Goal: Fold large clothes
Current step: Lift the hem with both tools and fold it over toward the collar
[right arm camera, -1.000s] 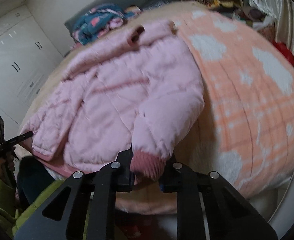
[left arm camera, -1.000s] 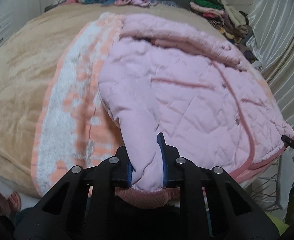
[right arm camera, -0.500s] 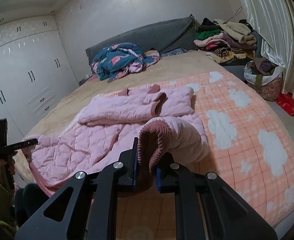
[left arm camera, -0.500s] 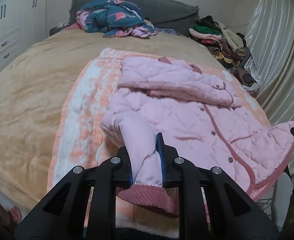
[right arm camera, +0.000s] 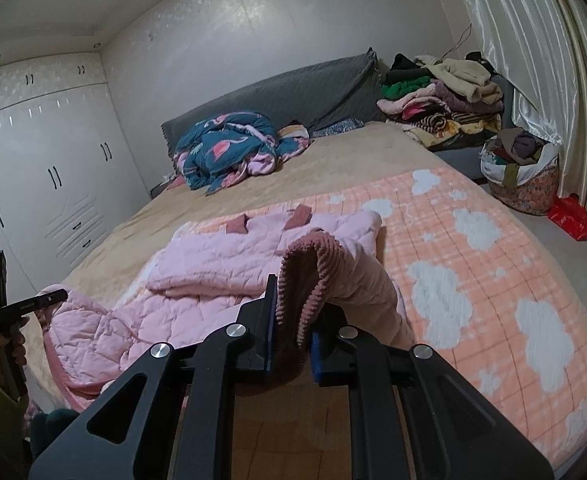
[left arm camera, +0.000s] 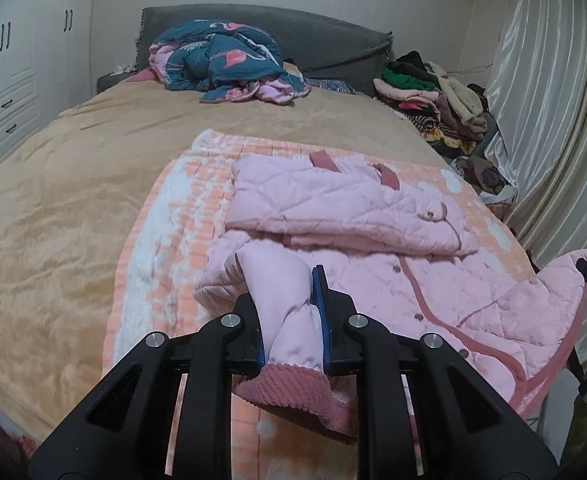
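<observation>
The bed [left arm camera: 53, 208] carries an orange cloud-print blanket [right arm camera: 493, 248] spread over its near half; this blanket is the folding surface. On it lies the pink quilted jacket [left arm camera: 433, 292], front side up, snaps visible down the placket.

Status of fold: partial. The hood end [left arm camera: 333, 208] already lies turned down over the chest as a flat band. The body below it is open and unfolded, and its hem edge hangs over the near side of the bed. Neither sleeve has been laid across the body.

Left sleeve [left arm camera: 281, 280]: lifted off the blanket, its ribbed cuff hanging below the left gripper [left arm camera: 291, 320]. The jaws are clamped tight on the sleeve just above the cuff.

Right sleeve [right arm camera: 369, 276]: likewise raised, with its ribbed cuff [right arm camera: 305, 272] standing up from the right gripper [right arm camera: 291, 332], whose jaws are closed on the cuff fabric.

Remaining, as judged: place both sleeves inward over the front, then fold the body to a compact stack.
</observation>
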Demonstrator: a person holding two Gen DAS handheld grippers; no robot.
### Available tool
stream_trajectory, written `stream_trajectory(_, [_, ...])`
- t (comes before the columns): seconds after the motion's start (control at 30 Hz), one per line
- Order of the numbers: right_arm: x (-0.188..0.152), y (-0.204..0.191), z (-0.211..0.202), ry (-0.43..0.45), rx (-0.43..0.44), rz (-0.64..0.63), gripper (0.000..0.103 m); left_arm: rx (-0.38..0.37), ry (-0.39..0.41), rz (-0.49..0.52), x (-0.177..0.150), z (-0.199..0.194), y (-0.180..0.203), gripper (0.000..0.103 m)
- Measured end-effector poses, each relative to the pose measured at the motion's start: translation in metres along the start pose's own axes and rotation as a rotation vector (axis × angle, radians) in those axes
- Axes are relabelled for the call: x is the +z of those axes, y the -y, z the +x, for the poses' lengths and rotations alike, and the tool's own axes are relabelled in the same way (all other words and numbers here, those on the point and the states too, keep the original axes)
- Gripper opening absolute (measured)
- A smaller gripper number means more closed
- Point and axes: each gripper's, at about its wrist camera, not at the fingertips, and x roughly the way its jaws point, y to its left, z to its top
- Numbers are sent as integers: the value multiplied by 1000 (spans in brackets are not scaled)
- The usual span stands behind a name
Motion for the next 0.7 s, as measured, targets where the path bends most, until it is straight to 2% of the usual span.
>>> stream_trajectory(0.7, [62, 3, 39, 83, -64, 7, 12, 18, 88, -5, 64, 22, 6, 11])
